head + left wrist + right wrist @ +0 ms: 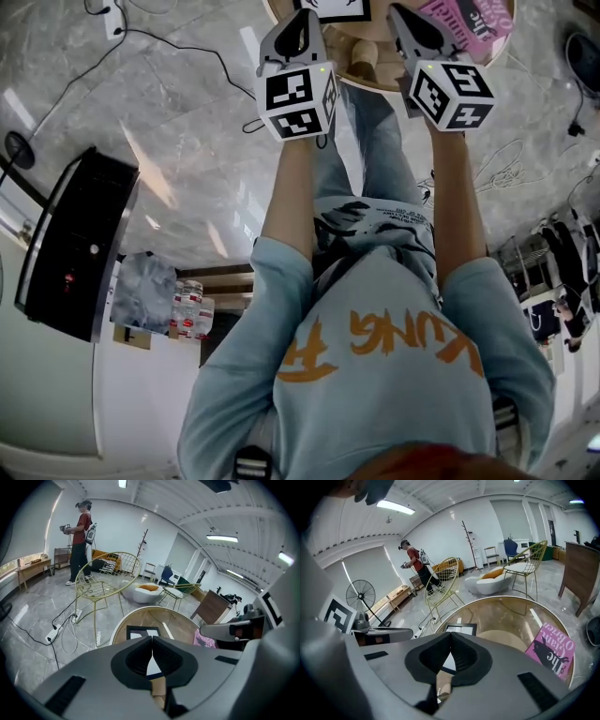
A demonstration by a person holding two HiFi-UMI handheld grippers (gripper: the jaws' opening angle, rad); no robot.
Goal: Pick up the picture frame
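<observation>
Clearly, both tools are closed and empty. The left gripper [152,641] has its jaws pressed together with nothing between them, and the right gripper [451,637] shows the same.

The picture frame [143,633] lies flat on the round table [511,616], just ahead of the closed tips of both grippers. In the head view it lies between the two grippers. It sits almost straight in front of the left one and off to the inner side of the right one, so I judge the left hand to be a little nearer. Its near edge runs across the line along which the grippers point. Which side is the long one I cannot tell, because the view is too flat. To take it, the jaws must first open.

As for writing, a pink book [551,648] lies on the table ahead of the right gripper, on its outer side. Its cover shows a large "the", and the rest is not sure. The person's light blue shirt [375,375] carries orange letters, perhaps "KUNG F". Each gripper's cube has black and white square markers without words.
</observation>
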